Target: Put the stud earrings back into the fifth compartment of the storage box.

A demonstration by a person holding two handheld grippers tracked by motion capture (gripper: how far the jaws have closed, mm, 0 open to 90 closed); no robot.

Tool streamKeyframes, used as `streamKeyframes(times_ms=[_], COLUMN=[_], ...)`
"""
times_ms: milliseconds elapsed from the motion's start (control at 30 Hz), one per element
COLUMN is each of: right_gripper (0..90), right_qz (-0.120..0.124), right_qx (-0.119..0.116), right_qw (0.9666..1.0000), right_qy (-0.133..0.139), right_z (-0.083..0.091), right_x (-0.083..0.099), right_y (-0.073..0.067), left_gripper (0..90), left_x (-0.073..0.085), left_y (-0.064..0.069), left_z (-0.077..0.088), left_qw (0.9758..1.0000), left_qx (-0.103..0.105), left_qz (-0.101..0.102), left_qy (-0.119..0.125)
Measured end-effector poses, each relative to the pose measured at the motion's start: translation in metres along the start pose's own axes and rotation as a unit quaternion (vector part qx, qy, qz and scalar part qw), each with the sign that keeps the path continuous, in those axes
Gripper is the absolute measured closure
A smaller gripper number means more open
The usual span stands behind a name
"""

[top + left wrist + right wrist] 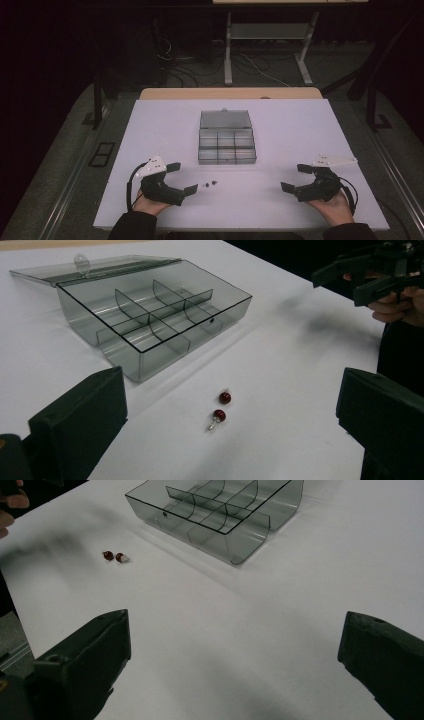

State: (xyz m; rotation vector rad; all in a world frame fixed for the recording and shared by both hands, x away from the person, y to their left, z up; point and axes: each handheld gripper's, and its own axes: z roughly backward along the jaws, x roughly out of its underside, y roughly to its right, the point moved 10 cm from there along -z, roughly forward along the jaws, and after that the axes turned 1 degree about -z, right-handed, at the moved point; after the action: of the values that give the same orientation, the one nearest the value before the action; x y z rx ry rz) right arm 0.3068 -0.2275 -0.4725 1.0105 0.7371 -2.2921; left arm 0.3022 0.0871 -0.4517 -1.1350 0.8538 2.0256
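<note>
1. Left gripper (pixel 182 178) jaws spread wide, holding nothing.
2. The 2 red beads (pixel 222 406) sit just ahead of it, with the clear organizer box (pixel 150 315) farther out.
3. Right gripper (pixel 296 177) is gaping too, well apart from the beads.

Bright white table (pixel 310 130), dark surroundings (soft shadows, slightly grainy, mild blur).

The compartment box (pixel 150 315) is made of smoky, glossy, see-through plastic, and the white table (pixel 290 390) is seen as smooth and matt. At its 5 o'clock, two glossy red beads (pixel 222 406) carry what may be metal stubs.
</note>
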Motion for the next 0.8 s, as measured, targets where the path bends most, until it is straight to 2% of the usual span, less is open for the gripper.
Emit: streamKeyframes(times_ms=[200,400,800], right_gripper=[0.1,0.1,0.2], right_qz=[0.002,0.000,-0.002], right_qx=[0.000,0.000,0.001], right_qw=[1.0000,1.0000,1.0000], right_qy=[-0.001,-0.001,0.000], right_z=[0.000,0.001,0.003], right_x=[0.001,0.001,0.002], right_y=[0.000,-0.001,0.000], left_gripper=[0.0,0.0,0.0], left_x=[-0.007,-0.011,-0.014], left_y=[0.003,0.006,0.007], left_z=[0.000,-0.006,-0.020], left_qw=[0.9999,0.9988,0.9957], left_qx=[0.003,0.008,0.017], left_qz=[-0.011,-0.034,-0.046], left_qy=[-0.007,-0.035,-0.079])
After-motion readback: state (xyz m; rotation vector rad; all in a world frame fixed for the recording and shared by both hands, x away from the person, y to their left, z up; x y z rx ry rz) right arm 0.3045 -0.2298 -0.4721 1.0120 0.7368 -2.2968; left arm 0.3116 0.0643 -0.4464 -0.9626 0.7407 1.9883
